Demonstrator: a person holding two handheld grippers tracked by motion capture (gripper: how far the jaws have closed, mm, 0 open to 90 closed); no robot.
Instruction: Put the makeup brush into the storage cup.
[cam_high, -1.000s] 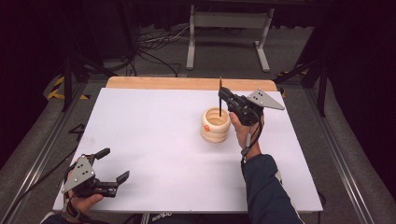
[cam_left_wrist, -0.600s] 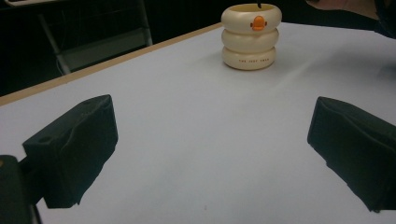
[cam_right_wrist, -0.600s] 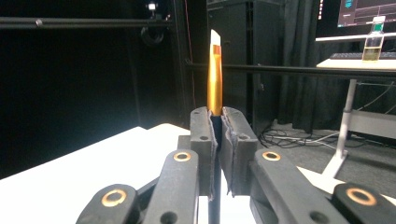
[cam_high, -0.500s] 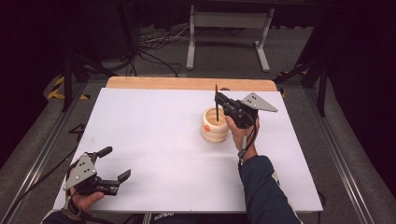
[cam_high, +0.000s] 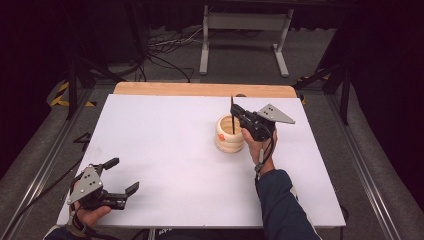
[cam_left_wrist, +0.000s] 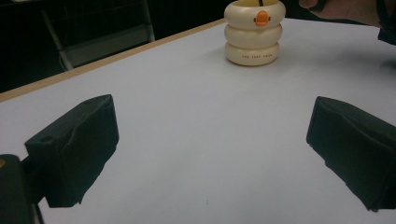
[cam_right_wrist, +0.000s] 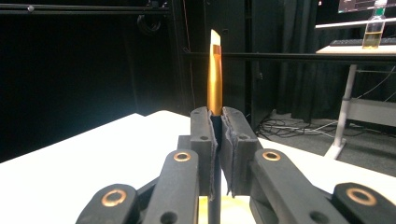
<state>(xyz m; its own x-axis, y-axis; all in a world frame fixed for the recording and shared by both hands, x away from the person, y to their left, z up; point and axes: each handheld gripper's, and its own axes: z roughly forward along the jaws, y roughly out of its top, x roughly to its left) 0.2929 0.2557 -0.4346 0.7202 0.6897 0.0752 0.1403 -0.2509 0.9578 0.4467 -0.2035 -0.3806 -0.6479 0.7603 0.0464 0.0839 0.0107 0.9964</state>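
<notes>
Dark room, grey floor (cam_high: 165, 60), cables (cam_high: 165, 47), metal stand (cam_high: 242, 22).

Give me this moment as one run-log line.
right gripper: shut on brush, upright over cream ringed holder | left gripper: open, empty, near table front-left corner | brush tip up

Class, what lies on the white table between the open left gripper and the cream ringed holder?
Nothing: in the left gripper view, bare white table separates the left gripper from the cream ringed holder.

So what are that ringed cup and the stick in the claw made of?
Cup: probably glazed ceramic or glossy plastic; smooth cream rings with soft highlights and an orange mark. Stick: looks like a brush, with a shiny gold, metal-looking sleeve, pale angled tip and dark handle, clamped in the right claw.
</notes>
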